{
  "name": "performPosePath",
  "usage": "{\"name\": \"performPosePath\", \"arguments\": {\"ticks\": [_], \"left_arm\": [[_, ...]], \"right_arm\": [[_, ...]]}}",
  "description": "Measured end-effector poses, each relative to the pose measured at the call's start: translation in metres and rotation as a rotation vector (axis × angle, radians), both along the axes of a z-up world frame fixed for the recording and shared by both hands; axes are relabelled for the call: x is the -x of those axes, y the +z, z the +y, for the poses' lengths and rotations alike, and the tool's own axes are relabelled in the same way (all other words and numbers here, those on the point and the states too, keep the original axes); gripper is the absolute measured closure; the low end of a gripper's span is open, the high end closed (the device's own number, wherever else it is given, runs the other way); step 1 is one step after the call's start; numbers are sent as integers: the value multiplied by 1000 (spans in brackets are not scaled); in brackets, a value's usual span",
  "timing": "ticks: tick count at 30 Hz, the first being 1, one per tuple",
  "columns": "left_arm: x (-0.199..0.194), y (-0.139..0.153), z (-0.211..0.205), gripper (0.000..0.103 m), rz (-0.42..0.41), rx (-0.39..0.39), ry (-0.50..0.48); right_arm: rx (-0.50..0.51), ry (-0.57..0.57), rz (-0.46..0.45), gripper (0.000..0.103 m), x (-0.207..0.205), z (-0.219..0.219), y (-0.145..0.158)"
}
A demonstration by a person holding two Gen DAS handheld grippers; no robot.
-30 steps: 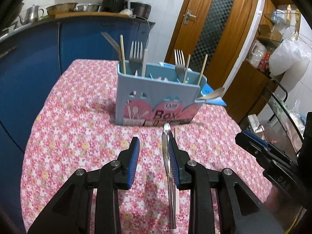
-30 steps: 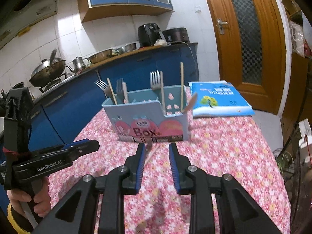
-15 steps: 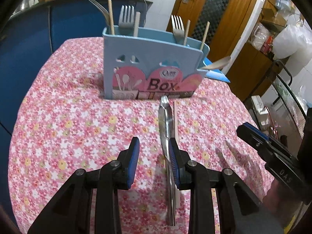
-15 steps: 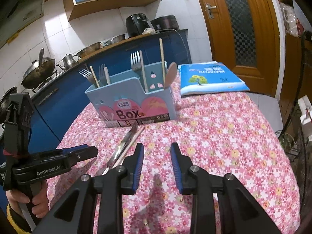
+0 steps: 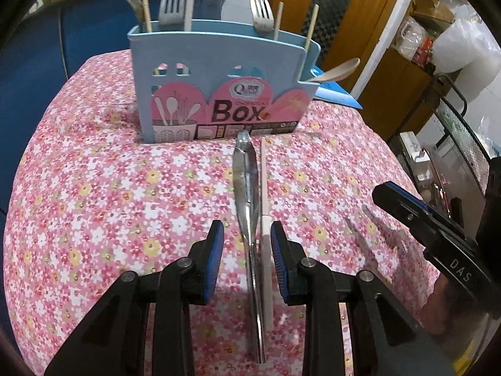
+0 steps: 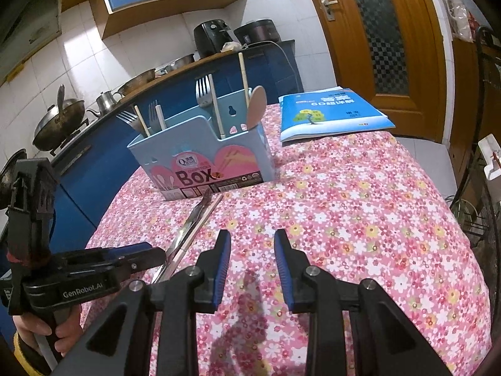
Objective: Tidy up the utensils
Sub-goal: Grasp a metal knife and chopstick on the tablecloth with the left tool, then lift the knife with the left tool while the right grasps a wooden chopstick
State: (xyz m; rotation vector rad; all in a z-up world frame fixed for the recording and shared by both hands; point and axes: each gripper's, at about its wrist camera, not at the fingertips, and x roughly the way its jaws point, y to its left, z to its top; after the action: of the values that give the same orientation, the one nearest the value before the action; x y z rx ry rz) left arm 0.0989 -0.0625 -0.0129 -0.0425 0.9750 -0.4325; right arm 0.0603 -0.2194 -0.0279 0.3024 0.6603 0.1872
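We see the left gripper part-open over the tabletop, its blue ribbed pads apart, with a flat steel utensil and a pale chopstick lying side by side between the jaws. The chopstick runs just beside the right-hand pad; we cannot tell whether pad and stick touch, and the other pad stands clear of the steel. The far tips of both pieces reach nearly to the foot of the utensil box, a light blue plastic holder with a pink printed label, standing upright and holding forks, chopsticks and a pale spoon. The right gripper is likewise part-open and holds nothing, only flowered pink cloth showing between its pads. A glossy blue book lies flat behind the box.
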Motion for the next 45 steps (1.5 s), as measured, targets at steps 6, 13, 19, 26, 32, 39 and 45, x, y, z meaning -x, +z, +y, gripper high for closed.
{"name": "performPosePath", "arguments": {"ticks": [6, 13, 19, 26, 32, 39, 45], "left_arm": [[-7, -8, -11, 72, 12, -36, 4], [-23, -13, -19, 72, 16, -48, 11], [-34, -14, -21, 72, 28, -21, 24], [-31, -16, 1, 72, 26, 56, 39], [-31, -18, 10, 72, 29, 64, 53], [-45, -16, 2, 72, 33, -28, 47], [-56, -14, 0, 80, 76, -35, 39]], "right_arm": [[-6, 1, 0, 71, 1, -2, -1], [-14, -1, 4, 71, 2, -3, -3], [-21, 0, 5, 71, 2, -5, -5], [-25, 1, 5, 71, 2, -5, -5], [-27, 7, 4, 71, 3, -3, -6], [-28, 9, 4, 71, 3, -1, -6], [-34, 17, 7, 71, 3, 1, -8]]}}
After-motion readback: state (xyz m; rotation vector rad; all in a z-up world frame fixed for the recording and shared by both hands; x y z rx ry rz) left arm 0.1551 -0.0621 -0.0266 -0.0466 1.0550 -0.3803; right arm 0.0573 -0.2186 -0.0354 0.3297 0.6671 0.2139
